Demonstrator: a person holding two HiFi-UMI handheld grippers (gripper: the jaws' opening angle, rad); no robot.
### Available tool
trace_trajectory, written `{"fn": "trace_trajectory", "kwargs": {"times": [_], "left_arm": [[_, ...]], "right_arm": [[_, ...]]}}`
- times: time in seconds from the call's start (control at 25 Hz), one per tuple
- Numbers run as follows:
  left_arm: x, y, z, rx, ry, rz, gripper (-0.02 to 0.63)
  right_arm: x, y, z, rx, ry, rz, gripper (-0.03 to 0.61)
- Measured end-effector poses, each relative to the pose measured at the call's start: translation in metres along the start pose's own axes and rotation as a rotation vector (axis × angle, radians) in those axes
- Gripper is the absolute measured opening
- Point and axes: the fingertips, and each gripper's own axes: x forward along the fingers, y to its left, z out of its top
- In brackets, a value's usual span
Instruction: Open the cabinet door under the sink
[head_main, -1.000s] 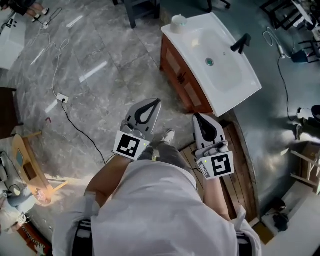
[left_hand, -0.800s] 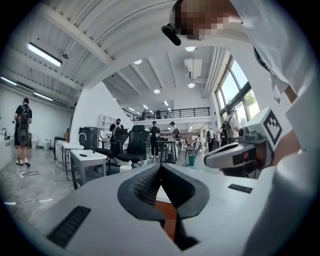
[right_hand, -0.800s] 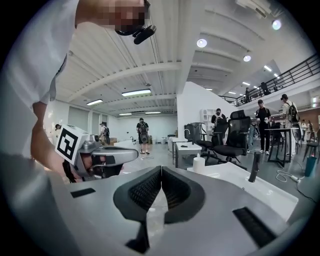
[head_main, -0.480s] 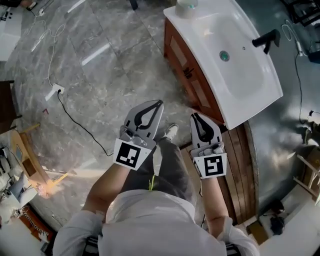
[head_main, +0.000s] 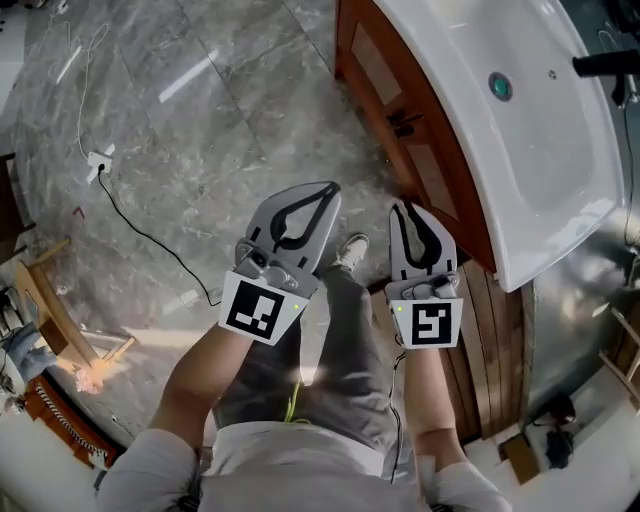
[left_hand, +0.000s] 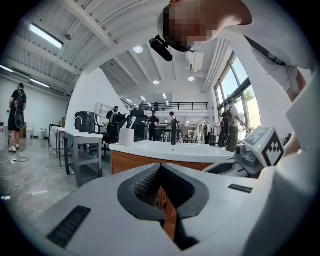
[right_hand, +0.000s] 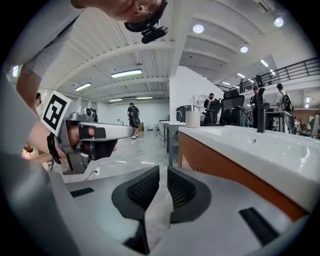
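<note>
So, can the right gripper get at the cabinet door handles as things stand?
Probably yes, once it moves closer. The right gripper hangs short of the door handles, and nothing stands between them. Its jaws are only slightly apart.

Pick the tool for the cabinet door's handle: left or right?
Right, probably. The right tool sits closer to the brown wooden cabinet and its dark door handle; the left tool hangs over the grey marble floor, farther out.
</note>
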Motion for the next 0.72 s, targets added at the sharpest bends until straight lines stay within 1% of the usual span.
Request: {"fn": "trace_trajectory", "kwargs": {"times": [0.2,0.28,0.36,0.48,0.56,0.72], "left_arm": [[0.023,0.011,-0.048,0.019,-0.021,0.001,0.015],[0.032,0.016,-0.072,0.008,-0.017,0.009,0.015],[0.039,0.02,-0.095,0.0,-0.011,0.014,0.015],[0.049,0.025,-0.122,-0.014,-0.01,0.014,0.015],[0.054,0.026,-0.138,-0.02,-0.01,0.012,0.015],[0.07,0.026,-0.163,-0.004,-0.024,-0.002,0.015]], "right_arm": [[0.034,-0.011,-0.047,-0.046,-0.015,-0.016,0.035],[0.047,-0.016,-0.064,-0.064,-0.019,-0.028,0.035],[0.059,-0.022,-0.082,-0.06,-0.015,-0.038,0.045],[0.074,-0.032,-0.106,-0.042,-0.011,-0.058,0.098],[0.082,-0.037,-0.12,-0.046,-0.011,-0.075,0.098],[0.098,-0.052,-0.151,-0.052,-0.003,-0.114,0.1]]}}
